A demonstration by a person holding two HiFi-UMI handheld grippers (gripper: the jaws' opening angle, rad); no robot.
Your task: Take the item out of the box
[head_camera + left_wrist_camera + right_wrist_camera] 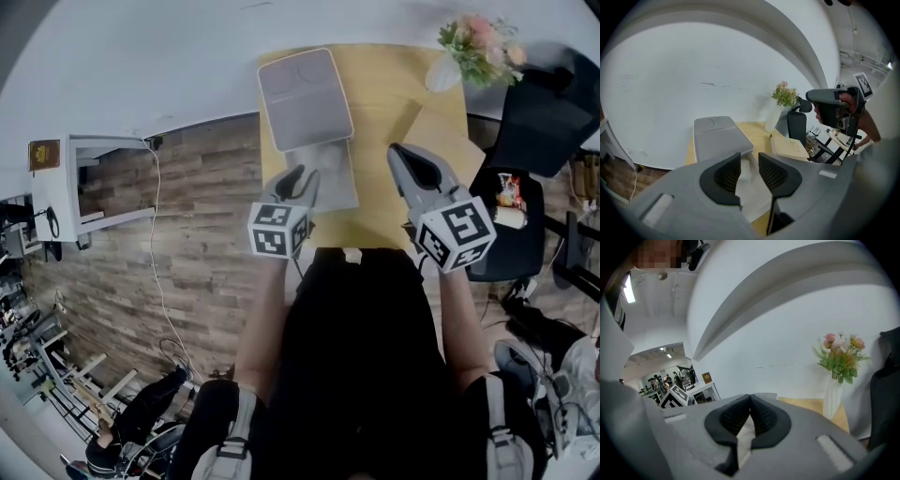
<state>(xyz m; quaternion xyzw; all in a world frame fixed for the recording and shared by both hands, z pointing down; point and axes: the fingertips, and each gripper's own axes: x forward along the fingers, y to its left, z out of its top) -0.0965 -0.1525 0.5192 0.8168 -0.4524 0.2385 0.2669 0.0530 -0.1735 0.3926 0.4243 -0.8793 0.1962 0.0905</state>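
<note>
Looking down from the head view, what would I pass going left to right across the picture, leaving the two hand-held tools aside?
white shelf unit → grey box → vase of flowers → black chair

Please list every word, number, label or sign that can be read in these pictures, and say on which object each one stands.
No text can be read anywhere.
Two marker cubes: only black-and-white square patterns, no letters.
Brown plaque on the white shelf: print too small.
Beige flat box: faint marks, blurred.
Packet on the chair: print too small.
</note>
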